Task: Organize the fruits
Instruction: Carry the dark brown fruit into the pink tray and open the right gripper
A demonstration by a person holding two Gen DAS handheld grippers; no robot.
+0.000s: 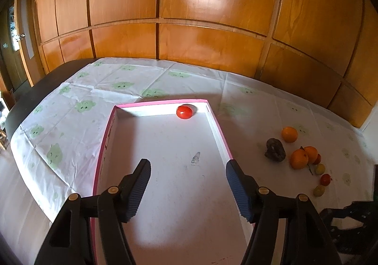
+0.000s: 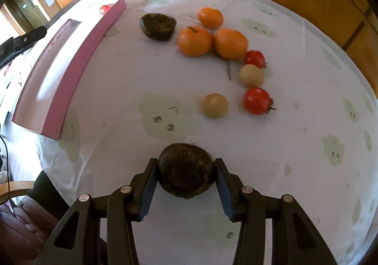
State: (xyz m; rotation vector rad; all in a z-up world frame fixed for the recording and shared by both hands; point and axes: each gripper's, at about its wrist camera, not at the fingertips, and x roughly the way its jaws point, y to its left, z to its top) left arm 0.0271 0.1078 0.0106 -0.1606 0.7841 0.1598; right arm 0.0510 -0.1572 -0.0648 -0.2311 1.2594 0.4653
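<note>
The right gripper (image 2: 186,184) clamps a dark fruit (image 2: 186,170); held by its rounded sides, it could slip before reaching the box (image 1: 219,132). The left gripper (image 1: 187,182), jaws apart and empty, hangs over the box's near end.

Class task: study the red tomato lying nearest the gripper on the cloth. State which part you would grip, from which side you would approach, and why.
Grip the red tomato across its round middle, coming from above. Its stalk sticks out sideways to the right, so set the pads on the near and far sides, clear of the stalk. The pale round fruit lies apart on the left, another close behind, so descend carefully.
</note>
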